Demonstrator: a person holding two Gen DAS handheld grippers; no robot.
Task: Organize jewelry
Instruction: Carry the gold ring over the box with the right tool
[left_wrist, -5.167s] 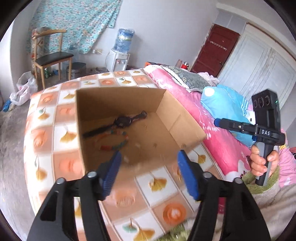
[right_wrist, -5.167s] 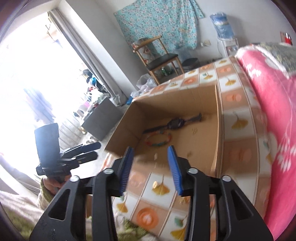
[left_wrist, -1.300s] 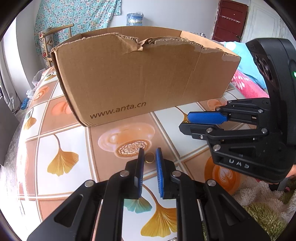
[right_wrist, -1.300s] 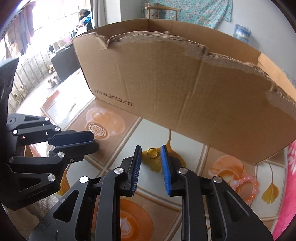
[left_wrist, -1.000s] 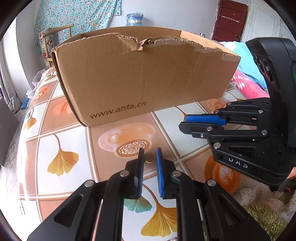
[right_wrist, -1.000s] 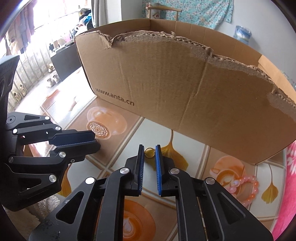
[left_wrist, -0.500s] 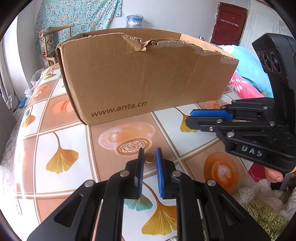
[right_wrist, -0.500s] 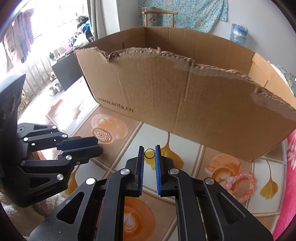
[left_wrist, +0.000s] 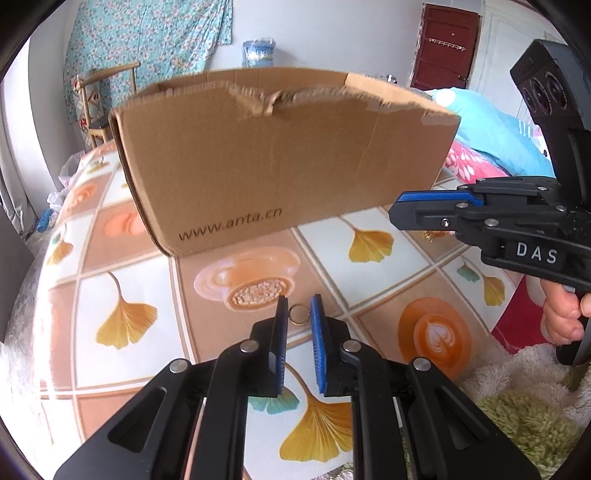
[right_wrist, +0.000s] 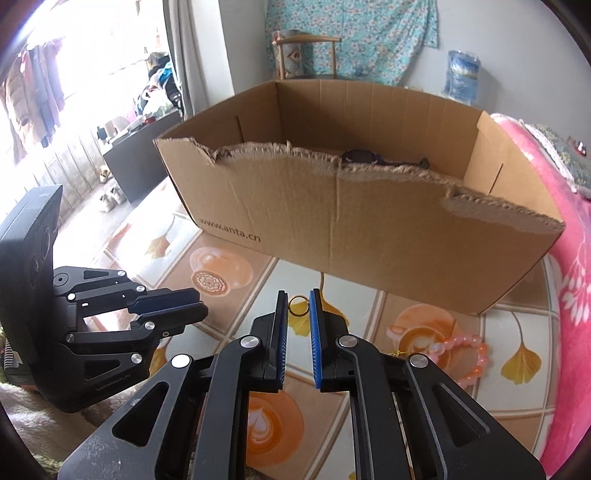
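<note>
Across the upper half of both views stands the open brown cardboard box (right_wrist: 369, 221), likely where your rings belong.
Lower centre of each view, both grippers are nearly closed on jewelry: your left gripper (left_wrist: 298, 310) pinches a small gold ring (left_wrist: 297, 324) at its tips, and your right gripper (right_wrist: 298, 301) pinches a second small gold ring (right_wrist: 299, 314). Raise each above the torn front edge, then release low inside. The pink bead bracelet (right_wrist: 469, 350) lies lower right on the ginkgo-patterned tabletop (right_wrist: 406, 302).
</note>
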